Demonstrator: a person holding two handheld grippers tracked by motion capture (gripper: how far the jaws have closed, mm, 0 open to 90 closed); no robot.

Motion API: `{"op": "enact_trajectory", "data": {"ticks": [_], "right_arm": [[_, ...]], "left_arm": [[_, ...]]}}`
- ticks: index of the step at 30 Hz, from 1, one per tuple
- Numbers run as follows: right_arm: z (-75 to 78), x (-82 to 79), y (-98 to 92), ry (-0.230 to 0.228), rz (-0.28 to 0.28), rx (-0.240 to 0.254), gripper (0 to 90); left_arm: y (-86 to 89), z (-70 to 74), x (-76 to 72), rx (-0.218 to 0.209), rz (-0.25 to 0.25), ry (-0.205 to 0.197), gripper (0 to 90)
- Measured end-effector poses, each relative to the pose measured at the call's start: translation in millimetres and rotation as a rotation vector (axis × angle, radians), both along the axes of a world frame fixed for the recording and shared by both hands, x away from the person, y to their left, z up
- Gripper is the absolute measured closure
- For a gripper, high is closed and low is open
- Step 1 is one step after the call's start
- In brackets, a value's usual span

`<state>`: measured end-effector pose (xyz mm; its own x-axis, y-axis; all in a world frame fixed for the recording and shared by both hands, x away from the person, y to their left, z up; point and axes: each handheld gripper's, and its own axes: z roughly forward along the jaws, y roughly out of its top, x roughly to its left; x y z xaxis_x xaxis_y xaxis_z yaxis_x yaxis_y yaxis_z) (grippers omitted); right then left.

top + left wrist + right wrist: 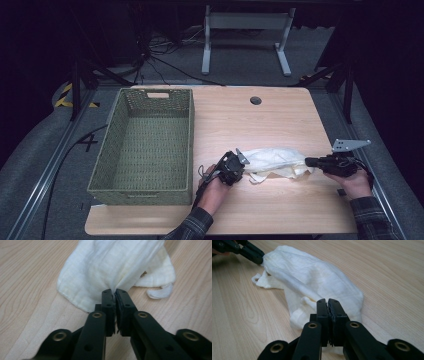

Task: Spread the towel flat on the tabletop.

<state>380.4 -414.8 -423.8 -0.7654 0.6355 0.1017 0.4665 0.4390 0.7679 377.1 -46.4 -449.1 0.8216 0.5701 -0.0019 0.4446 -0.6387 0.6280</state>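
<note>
**Cloth pinched at both ends**

High view: white cloth [272,161] lies on the table [280,115], right of the green basket [145,142], stretched between left gripper [239,161] and right gripper [309,162].

Left gripper view: jaws clenched on a cloth fold [110,267].

Right gripper view: 2 jaws clamped on the cloth edge [312,282]; the left gripper [260,258] bites the far end.

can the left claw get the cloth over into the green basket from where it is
Probably yes. The left claw is pinched on the cloth, the basket sits open-topped just to its left, and bare table lies between. The right claw grips the other end.
</note>
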Motion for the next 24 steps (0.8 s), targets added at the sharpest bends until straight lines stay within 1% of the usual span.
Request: {"op": "enact_trajectory", "data": {"ticks": [1,2,3,4,6,7,8,10,11,12,13,14,16,17,18,19,21,22,23,24], "right_arm": [[0.4,-0.3,-0.2,-0.001,-0.002,-0.003,87.5],[0.9,-1.0,-0.6,-0.001,-0.001,-0.001,87.6],[0.9,-1.0,-0.6,-0.001,-0.001,-0.001,87.6],[1.3,-1.5,-0.9,-0.003,0.002,-0.003,87.6],[3.3,-5.5,-1.6,-0.007,0.003,-0.002,87.8],[4.4,-7.4,-2.0,-0.012,0.005,-0.001,87.8],[6.6,-10.4,-2.7,-0.015,0.009,0.001,87.8],[12.5,-17.4,-4.6,-0.032,0.014,0.009,88.1],[15.8,-21.1,-5.6,-0.048,0.021,0.015,88.2],[19.6,-24.3,-7.1,-0.065,0.029,0.025,88.2],[21.5,-25.7,-7.7,-0.07,0.032,0.032,88.2],[24.7,-24.3,-9.1,-0.082,0.03,0.04,88.2],[24.3,-18.6,-9.8,-0.078,0.024,0.036,88.2],[24.3,-18.6,-9.8,-0.078,0.024,0.036,88.2],[21.0,-8.3,-11.0,-0.071,0.01,0.03,88.2],[19.0,-3.6,-11.2,-0.063,0.006,0.029,88.2],[14.5,4.1,-11.1,-0.05,0.001,0.021,88.2],[14.5,4.1,-11.1,-0.05,0.001,0.021,88.2],[11.3,8.3,-11.1,-0.041,-0.002,0.016,88.1],[3.4,15.7,-10.5,-0.018,-0.005,-0.012,88.0]], "left_arm": [[1.1,2.9,-0.6,-0.006,-0.003,0.011,87.7],[2.3,4.6,-1.6,-0.017,-0.006,0.015,88.1],[2.3,4.6,-1.6,-0.017,-0.006,0.015,88.3],[4.9,8.8,-4.6,-0.046,-0.013,0.034,88.3],[9.0,15.9,-11.0,-0.08,-0.02,0.049,88.5],[12.2,21.3,-15.4,-0.102,-0.032,0.054,88.6],[14.8,27.3,-20.6,-0.121,-0.033,0.046,88.6],[18.8,41.4,-30.3,-0.121,-0.047,0.007,88.6],[20.7,49.8,-33.5,-0.128,-0.045,-0.012,88.6],[21.7,54.5,-33.4,-0.131,-0.045,-0.021,88.6],[22.3,59.4,-31.4,-0.133,-0.041,-0.035,88.5],[22.8,63.6,-22.8,-0.132,-0.025,-0.051,88.5],[22.3,63.2,-7.8,-0.136,0.004,-0.046,88.5],[22.3,63.2,-7.8,-0.136,0.004,-0.046,88.5],[20.7,56.7,10.9,-0.128,0.033,-0.022,88.5],[19.9,52.1,18.8,-0.119,0.044,-0.005,88.4],[18.5,42.1,30.4,-0.117,0.061,0.024,88.4],[18.5,42.1,30.4,-0.117,0.061,0.024,88.3],[17.2,35.3,37.4,-0.106,0.07,0.046,88.3],[16.5,30.7,42.1,-0.095,0.074,0.054,88.2]]}}
